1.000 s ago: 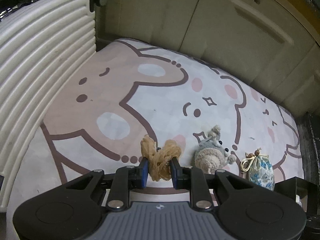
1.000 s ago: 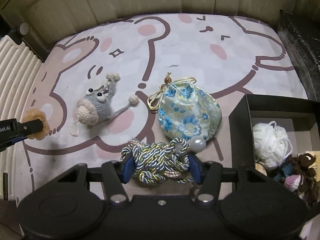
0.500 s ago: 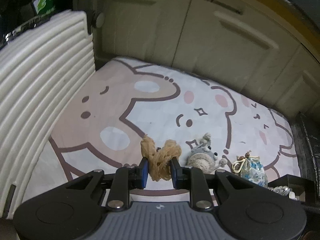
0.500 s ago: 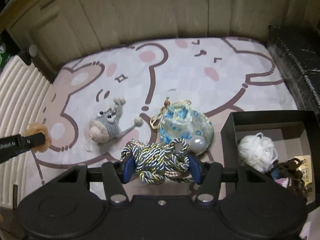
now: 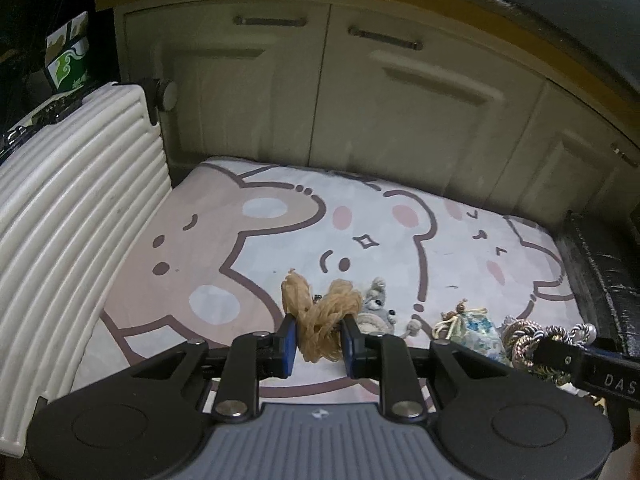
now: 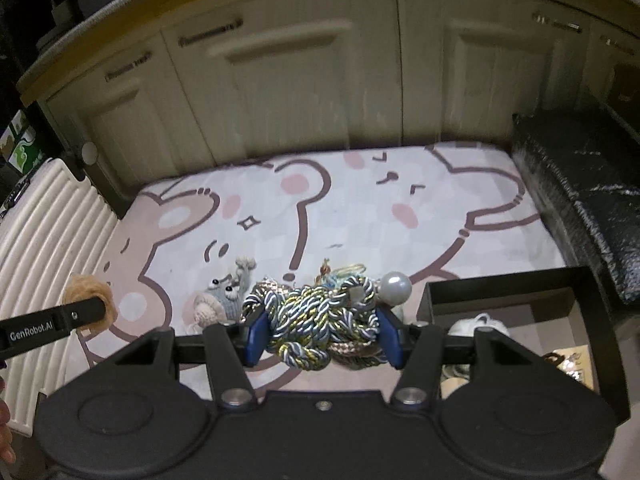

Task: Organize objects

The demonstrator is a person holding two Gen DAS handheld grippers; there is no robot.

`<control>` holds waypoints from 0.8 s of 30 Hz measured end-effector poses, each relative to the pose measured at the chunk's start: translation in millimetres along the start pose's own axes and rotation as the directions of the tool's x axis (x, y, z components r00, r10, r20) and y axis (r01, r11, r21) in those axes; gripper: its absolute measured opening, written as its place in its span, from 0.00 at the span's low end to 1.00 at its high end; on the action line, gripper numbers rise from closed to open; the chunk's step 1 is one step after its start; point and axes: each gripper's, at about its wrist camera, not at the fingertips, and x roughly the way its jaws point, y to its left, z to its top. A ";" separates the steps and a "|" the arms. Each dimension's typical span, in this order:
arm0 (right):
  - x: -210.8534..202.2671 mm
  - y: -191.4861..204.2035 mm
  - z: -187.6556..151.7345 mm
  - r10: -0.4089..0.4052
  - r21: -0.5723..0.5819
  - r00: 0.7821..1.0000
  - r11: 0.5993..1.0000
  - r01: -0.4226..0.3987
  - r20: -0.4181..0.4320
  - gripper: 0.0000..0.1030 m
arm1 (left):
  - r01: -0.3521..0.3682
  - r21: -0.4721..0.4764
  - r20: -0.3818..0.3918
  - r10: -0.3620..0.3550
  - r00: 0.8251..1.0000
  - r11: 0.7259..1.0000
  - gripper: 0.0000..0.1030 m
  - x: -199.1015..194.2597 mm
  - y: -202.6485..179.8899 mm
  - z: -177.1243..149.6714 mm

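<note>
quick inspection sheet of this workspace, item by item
surface: cartoon bear mat, mostly bare.
job's things: tan yarn bundle and twisted cord bundle with a pearl bead, both held above the mat; crochet mouse and floral pouch lie on it; black box at right holds white yarn.
clutter: nothing seen.
grippers: left gripper shut on the tan yarn bundle; right gripper shut on the twisted cord bundle.
cables: nothing seen.
surroundings: cream cabinets behind; ribbed white panel left; black block right.
</note>
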 end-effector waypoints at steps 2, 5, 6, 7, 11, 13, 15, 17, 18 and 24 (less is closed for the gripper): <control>-4.3 -1.7 0.2 -0.001 -0.001 1.000 1.000 0.001 0.010 0.55 | 0.001 0.011 0.008 -0.001 1.000 1.000 0.24 -3.3 -4.1 -0.7; -9.9 -4.6 -0.1 -0.012 -0.008 1.000 1.000 0.012 0.025 0.55 | 0.002 0.029 0.017 -0.003 1.000 1.000 0.24 -7.4 -10.1 -1.3; -11.2 -5.6 -0.1 -0.016 -0.011 0.999 1.000 0.016 0.029 0.55 | 0.002 0.034 0.020 -0.003 1.000 0.999 0.24 -8.8 -12.2 -1.5; -12.6 -6.4 -0.4 -0.019 -0.012 0.999 1.000 0.020 0.034 0.55 | 0.002 0.040 0.022 -0.003 1.000 0.999 0.24 -10.3 -13.1 -2.0; -19.6 -11.1 -0.3 -0.040 -0.027 0.997 0.999 0.042 0.062 0.55 | -0.011 0.074 0.035 0.008 0.999 0.997 0.24 -13.8 -21.5 -3.6; -22.6 -14.1 -0.3 -0.049 -0.035 0.996 0.998 0.051 0.072 0.55 | -0.012 0.083 0.038 0.009 0.999 0.996 0.24 -14.7 -24.9 -4.0; -25.1 -17.7 -0.2 -0.054 -0.037 0.996 0.998 0.057 0.077 0.55 | -0.012 0.092 0.042 0.008 0.999 0.996 0.24 -15.4 -28.4 -4.3; -27.5 -21.7 -0.4 -0.058 -0.036 0.995 0.998 0.061 0.080 0.55 | -0.011 0.102 0.047 0.007 0.999 0.995 0.24 -16.5 -32.2 -4.9; -28.8 -23.5 -0.8 -0.061 -0.036 0.995 0.997 0.064 0.082 0.55 | -0.010 0.108 0.049 0.005 0.999 0.994 0.24 -17.1 -34.4 -5.1; -35.0 -33.1 -1.6 -0.085 -0.050 0.991 0.995 0.091 0.102 0.55 | -0.001 0.147 0.064 -0.008 0.998 0.989 0.24 -20.6 -52.1 -7.3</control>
